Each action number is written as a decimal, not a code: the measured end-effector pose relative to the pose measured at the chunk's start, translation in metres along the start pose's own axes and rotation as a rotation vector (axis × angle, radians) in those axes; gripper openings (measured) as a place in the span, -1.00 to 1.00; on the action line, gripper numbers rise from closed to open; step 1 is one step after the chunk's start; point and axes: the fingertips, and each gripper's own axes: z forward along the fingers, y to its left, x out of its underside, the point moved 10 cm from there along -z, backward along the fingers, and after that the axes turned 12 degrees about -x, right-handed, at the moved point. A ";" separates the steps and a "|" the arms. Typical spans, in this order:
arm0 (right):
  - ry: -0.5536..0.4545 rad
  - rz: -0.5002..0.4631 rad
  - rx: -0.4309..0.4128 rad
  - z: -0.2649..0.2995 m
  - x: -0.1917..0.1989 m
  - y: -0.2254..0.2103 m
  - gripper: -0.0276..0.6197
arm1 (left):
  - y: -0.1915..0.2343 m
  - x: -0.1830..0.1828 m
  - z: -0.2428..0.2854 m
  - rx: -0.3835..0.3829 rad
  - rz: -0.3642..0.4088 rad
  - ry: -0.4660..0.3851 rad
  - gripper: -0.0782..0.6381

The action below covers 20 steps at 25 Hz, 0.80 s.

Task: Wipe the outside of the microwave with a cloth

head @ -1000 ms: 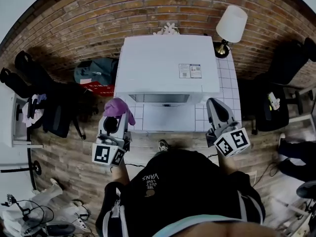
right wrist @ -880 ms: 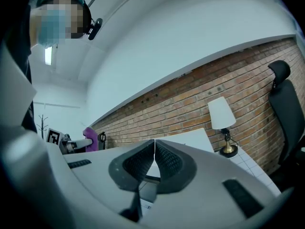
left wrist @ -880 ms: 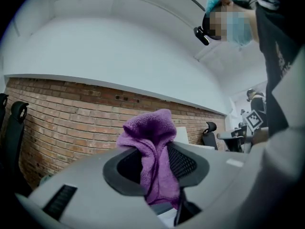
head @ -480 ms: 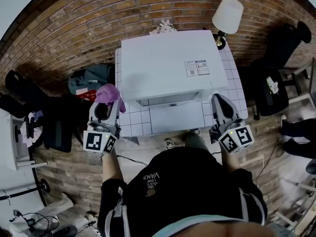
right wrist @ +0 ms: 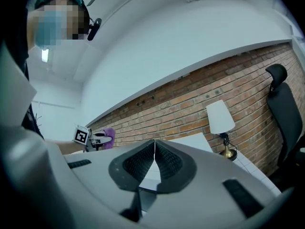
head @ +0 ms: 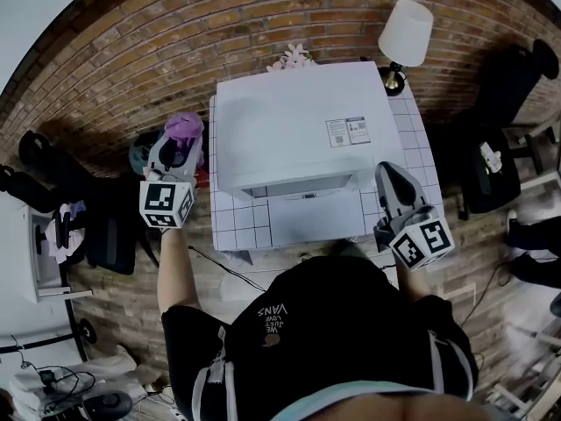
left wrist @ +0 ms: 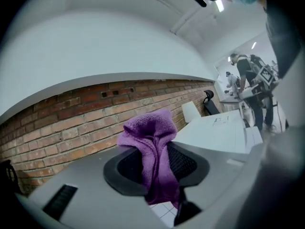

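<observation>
Beside a brick wall (head: 175, 33), a white microwave (head: 298, 121) is seen from above on a white tiled table (head: 230, 226), its top bare but for a small printed label (head: 347, 131) near the right edge. A purple cloth (left wrist: 152, 147) is clamped between the jaws of the left gripper (head: 178, 146), which is held up off the microwave's left side, out past the table's left edge; the cloth is bunched above the jaw tips and hangs down between the pads. From the head view the cloth is shown near the microwave's left wall, toward its rear corner, but whether the two are touching cannot be told. The right gripper (right wrist: 154, 162) is held at the microwave's front right corner, over the right part of the table, with its jaws pressed together and nothing between them. A lamp (head: 406, 33) with a white shade is stood on the table's back right corner, just behind the microwave. A black office chair (right wrist: 286, 123) is placed to the right of the table on the wooden floor (head: 114, 296). Both grippers are held by a person in a black top (head: 324, 323), pictured at the bottom of the head view.
</observation>
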 end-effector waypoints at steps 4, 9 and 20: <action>-0.004 0.004 0.011 -0.004 -0.004 -0.017 -0.91 | 0.001 0.003 0.045 0.019 0.140 0.099 -0.39; -0.007 0.020 0.045 -0.012 -0.006 -0.040 -0.91 | -0.001 0.005 0.098 0.050 0.304 0.220 -0.39; -0.022 0.048 0.093 -0.018 -0.014 -0.079 -0.91 | -0.028 0.014 0.180 0.190 0.568 0.423 -0.39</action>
